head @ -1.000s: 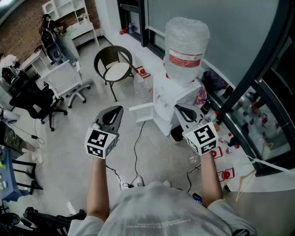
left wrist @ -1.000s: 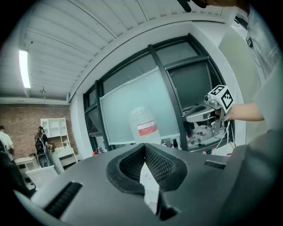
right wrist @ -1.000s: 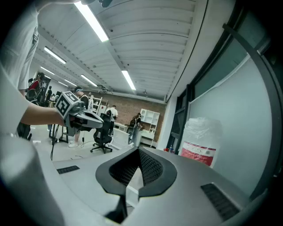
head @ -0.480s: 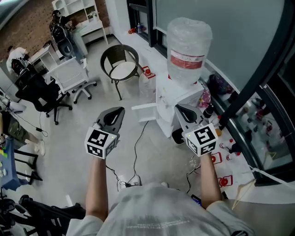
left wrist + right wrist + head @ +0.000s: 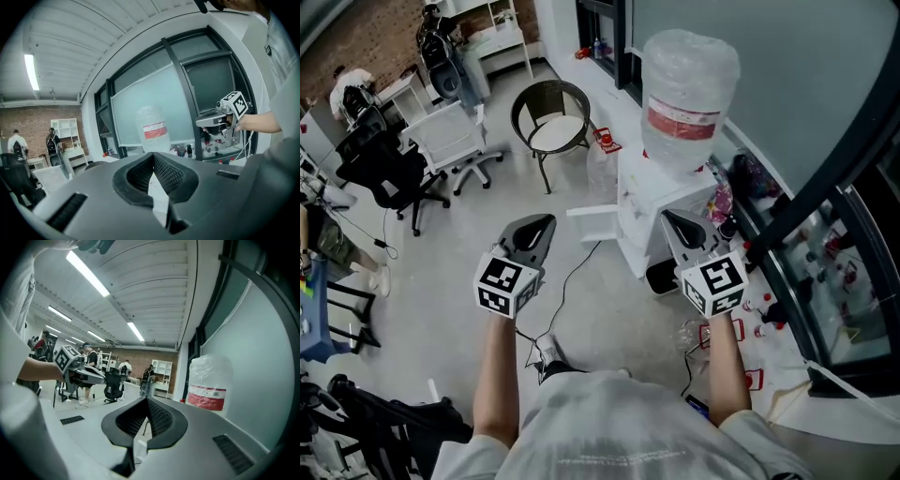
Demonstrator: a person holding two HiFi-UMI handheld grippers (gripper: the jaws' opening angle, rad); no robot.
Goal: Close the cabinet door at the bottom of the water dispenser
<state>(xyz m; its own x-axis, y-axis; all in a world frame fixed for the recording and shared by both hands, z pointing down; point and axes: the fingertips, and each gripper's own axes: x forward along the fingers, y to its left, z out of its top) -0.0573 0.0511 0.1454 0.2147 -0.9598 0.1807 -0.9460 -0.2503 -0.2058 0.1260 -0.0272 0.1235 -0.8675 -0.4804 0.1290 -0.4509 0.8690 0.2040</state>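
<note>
No word or number is showing sharply enough to read. The bottle point(image 5: 689, 75) is carrying a red-and-white label point(image 5: 684, 122), and its print is showing only as tiny specks in all three views. Black-and-white square markers, patterns rather than letters, are showing on the cubes of the left gripper point(image 5: 541, 222) and the right gripper point(image 5: 668, 217). Small red-and-white cards point(image 5: 607, 141) are lying on the floor point(image 5: 609, 309) around the dispenser point(image 5: 661, 202), their print blurring out. A faint pale line of print is running across the shirt point(image 5: 614, 441), too dim to make out
</note>
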